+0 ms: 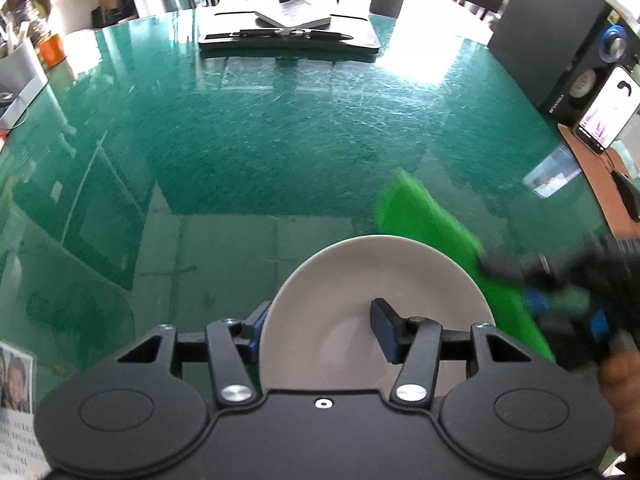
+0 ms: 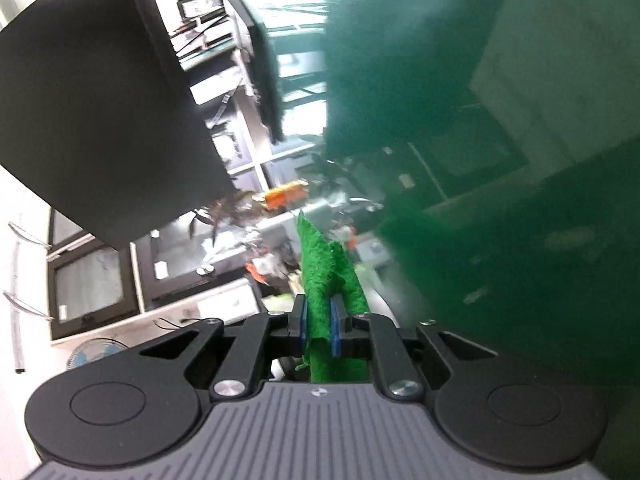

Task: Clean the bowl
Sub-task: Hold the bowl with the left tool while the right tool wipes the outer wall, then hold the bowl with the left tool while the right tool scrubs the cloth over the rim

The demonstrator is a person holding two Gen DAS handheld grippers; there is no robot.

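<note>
A white bowl is tilted above the green glass table. My left gripper is shut on it, one finger inside the bowl and the other outside its left wall. A bright green cloth hangs just right of the bowl's rim, blurred by motion. My right gripper comes in from the right, clamped on that cloth. In the right wrist view the cloth stands up between the blue pads of the right gripper, which is rolled on its side. The bowl is out of that view.
A monitor stand with a black tray and pens sits at the table's far edge. A black speaker and a lit phone stand at the right. An orange cup is far left, a photo card near left.
</note>
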